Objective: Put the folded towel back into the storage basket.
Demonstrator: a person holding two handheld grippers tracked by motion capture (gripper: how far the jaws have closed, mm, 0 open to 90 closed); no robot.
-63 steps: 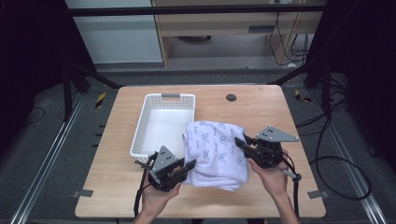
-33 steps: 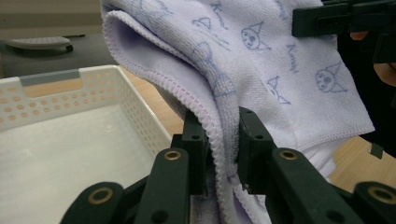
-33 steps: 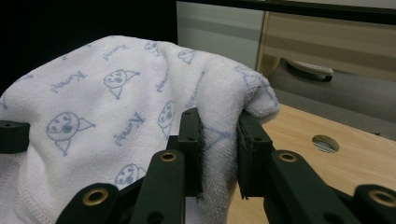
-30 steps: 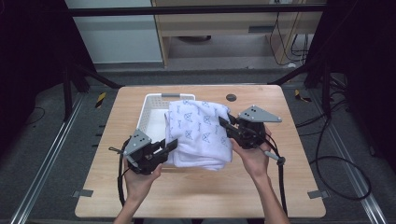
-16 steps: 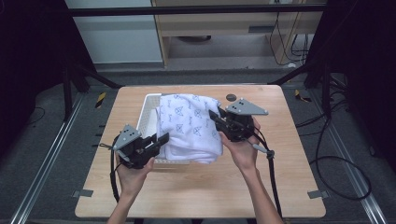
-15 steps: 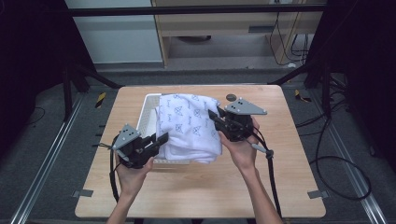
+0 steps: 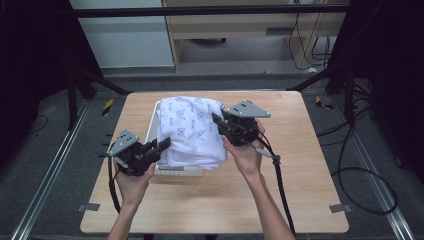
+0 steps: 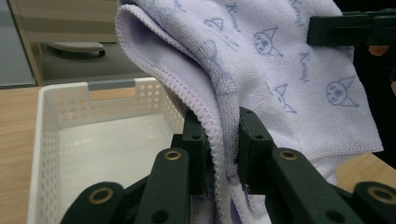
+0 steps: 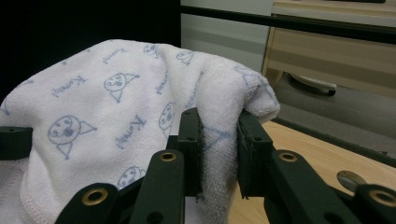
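A folded white towel (image 7: pixel 192 129) with blue cartoon prints hangs between both grippers above a white perforated basket (image 7: pixel 151 134). My left gripper (image 7: pixel 162 145) is shut on the towel's near left edge (image 8: pixel 219 140), with the basket (image 8: pixel 93 135) just beyond and below its jaws. My right gripper (image 7: pixel 216 120) is shut on a thick fold of the towel (image 9: pixel 217 140) at its right side. The towel (image 9: pixel 107 107) covers most of the basket in the high view, and its lower edge droops over the basket's near rim.
The wooden table (image 7: pixel 300 165) stretches bare to the right and front of the basket. A small round disc (image 9: pixel 348 179) lies on the table at the far right. Black cables (image 7: pixel 275 170) trail from the grippers. A cabinet and a dark frame stand behind the table.
Both grippers have carried the towel away from the person and to the left, from the table's middle to over the basket. Both grips on the towel stayed the same.
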